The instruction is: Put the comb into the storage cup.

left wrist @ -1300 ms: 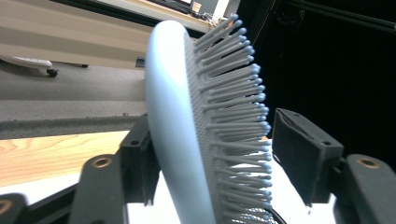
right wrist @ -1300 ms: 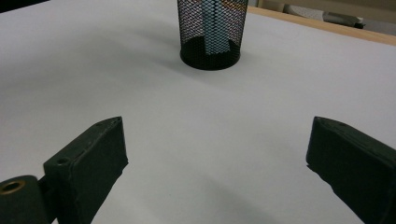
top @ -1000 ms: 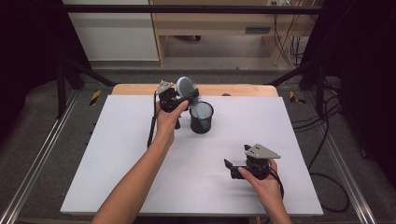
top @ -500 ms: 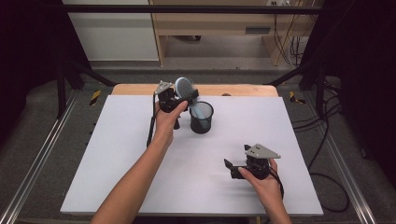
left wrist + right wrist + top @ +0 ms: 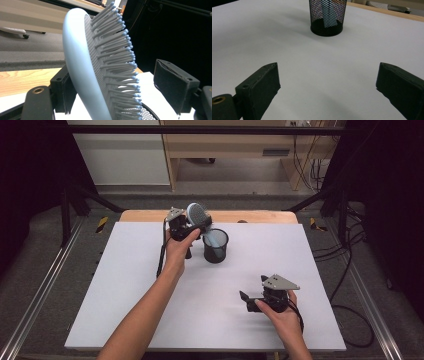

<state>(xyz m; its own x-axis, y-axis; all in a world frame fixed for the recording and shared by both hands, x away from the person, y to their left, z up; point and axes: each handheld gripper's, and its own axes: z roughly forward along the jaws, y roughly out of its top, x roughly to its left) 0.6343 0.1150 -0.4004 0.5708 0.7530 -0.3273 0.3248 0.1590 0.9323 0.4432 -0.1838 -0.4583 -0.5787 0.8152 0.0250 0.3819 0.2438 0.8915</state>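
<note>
now your left gripper [image 5: 196, 226] hangs by the table's far edge [image 5: 220, 215], jaws released and spread around the pale blue hairbrush [image 5: 100, 65], whose handle stands in the black mesh cup [image 5: 215, 246]. your right gripper [image 5: 255, 299] sits low near the front right edge, jaws wide apart, nothing grasped, with bare white tabletop [image 5: 317, 72] between it and the cup.

pale blue hairbrush [image 5: 82, 72], black mesh cup [image 5: 327, 16], white table [image 5: 150, 285]
</note>
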